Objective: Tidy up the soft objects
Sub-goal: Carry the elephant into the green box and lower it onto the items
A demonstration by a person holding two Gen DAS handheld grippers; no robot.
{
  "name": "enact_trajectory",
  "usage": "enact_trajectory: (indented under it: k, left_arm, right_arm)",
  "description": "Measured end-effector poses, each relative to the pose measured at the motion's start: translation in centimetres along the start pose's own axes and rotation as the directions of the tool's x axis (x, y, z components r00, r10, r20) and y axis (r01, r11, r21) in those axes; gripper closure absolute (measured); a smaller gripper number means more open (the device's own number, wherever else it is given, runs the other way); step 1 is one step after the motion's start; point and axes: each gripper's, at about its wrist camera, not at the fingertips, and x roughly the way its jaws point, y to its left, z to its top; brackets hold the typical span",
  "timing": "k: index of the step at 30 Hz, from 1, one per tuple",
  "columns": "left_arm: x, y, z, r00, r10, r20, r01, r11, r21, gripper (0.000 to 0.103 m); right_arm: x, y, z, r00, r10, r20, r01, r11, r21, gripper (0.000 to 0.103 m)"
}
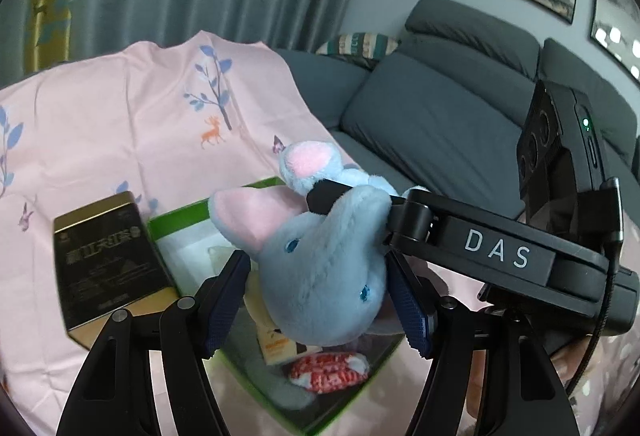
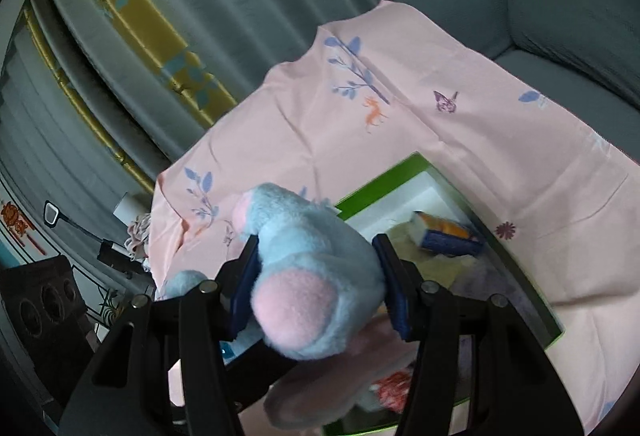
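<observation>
A light-blue plush toy with pink ears [image 1: 320,276] hangs between both grippers over an open green-rimmed box [image 1: 176,215]. My left gripper [image 1: 318,304] is shut on its head, with a blue pad pressing on each side. In the right wrist view my right gripper [image 2: 318,284] is shut on the toy's body [image 2: 316,256], just behind a pink-soled foot. The right gripper's black housing [image 1: 496,252] reaches in from the right of the left wrist view. Part of the toy is hidden behind the fingers.
The box [image 2: 376,191] holds a red-and-white soft item [image 1: 328,372] and a small orange pack [image 2: 444,236]. A black-and-gold tin [image 1: 108,264] lies left of it on a pink printed sheet [image 1: 120,115]. A grey sofa [image 1: 440,115] and curtains stand behind.
</observation>
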Motion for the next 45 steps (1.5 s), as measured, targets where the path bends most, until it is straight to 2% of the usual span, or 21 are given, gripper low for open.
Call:
enact_trajectory:
  k: [3,9,14,23,33,37,45]
  left_arm:
    - [2.0,0.1,-0.1,0.999,0.0,-0.036,0.0,1.0,-0.018,0.033]
    - [4.7,0.4,-0.8,0.996,-0.001,-0.092,-0.002,0.999,-0.039,0.033]
    - [7.0,0.5,-1.5,0.992,-0.007,-0.127,0.0,0.998,-0.061,0.033]
    - [9.3,0.3,-2.1,0.983,-0.03,-0.183,0.013,0.996,-0.092,0.033]
    - [10.5,0.9,-3.0,0.977,-0.027,-0.213,0.0,0.992,-0.123,0.033]
    - [11.3,1.5,-3.5,0.968,-0.021,-0.25,-0.02,0.987,-0.159,0.032]
    - [10.6,1.5,-3.5,0.97,-0.005,-0.242,-0.033,0.988,-0.151,0.031]
  right_arm:
    - [0.9,-1.4,0.2,0.999,-0.034,-0.023,0.035,0.998,0.05,0.049]
    - [2.7,-3.4,-0.1,0.996,-0.061,-0.069,0.068,0.992,0.102,0.049]
    - [3.5,-4.6,-0.6,0.99,-0.114,-0.087,0.125,0.984,0.127,0.049]
    - [3.8,-6.8,-1.1,0.982,-0.157,-0.107,0.175,0.967,0.186,0.049]
    - [4.9,-7.8,-1.4,0.973,-0.171,-0.154,0.199,0.961,0.194,0.049]
    - [5.7,-8.0,-1.7,0.964,-0.185,-0.192,0.222,0.956,0.192,0.049]
    - [5.6,-7.5,-1.6,0.962,-0.194,-0.193,0.228,0.958,0.174,0.047]
